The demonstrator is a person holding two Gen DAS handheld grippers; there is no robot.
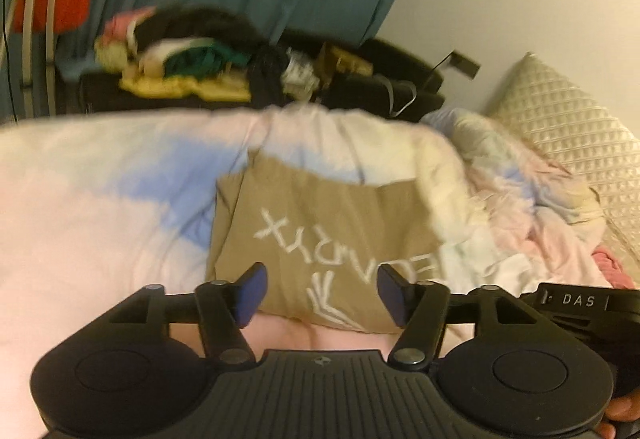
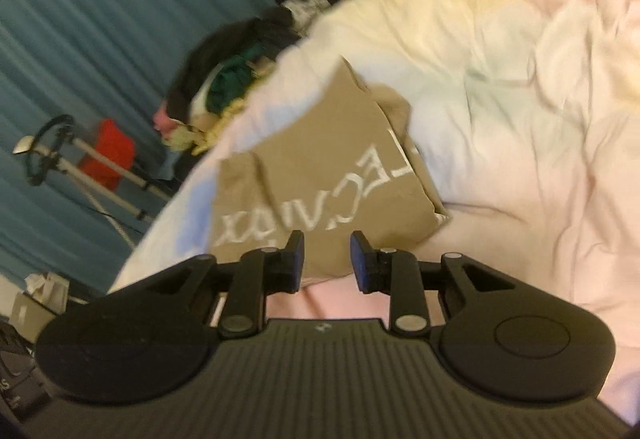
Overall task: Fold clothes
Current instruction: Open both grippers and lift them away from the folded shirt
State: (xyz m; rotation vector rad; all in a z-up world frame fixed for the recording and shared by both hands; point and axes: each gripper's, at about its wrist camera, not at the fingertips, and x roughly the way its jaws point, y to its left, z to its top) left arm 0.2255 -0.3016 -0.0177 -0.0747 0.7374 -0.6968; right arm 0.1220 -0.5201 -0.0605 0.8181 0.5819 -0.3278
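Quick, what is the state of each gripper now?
Left gripper: open, holding nothing, near the tan shirt.
Right gripper: open, holding nothing.

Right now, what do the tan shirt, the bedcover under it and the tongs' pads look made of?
Tan shirt: soft matte knit, probably cotton jersey; it creases limply, with a white printed logo.
Bedcover: puffy matte fabric in pastel pink, blue and white, rumpled; likely a cotton or microfibre duvet.
Pads on the left tongs: blue, smooth, look like rubber or plastic; blur leaves it open.
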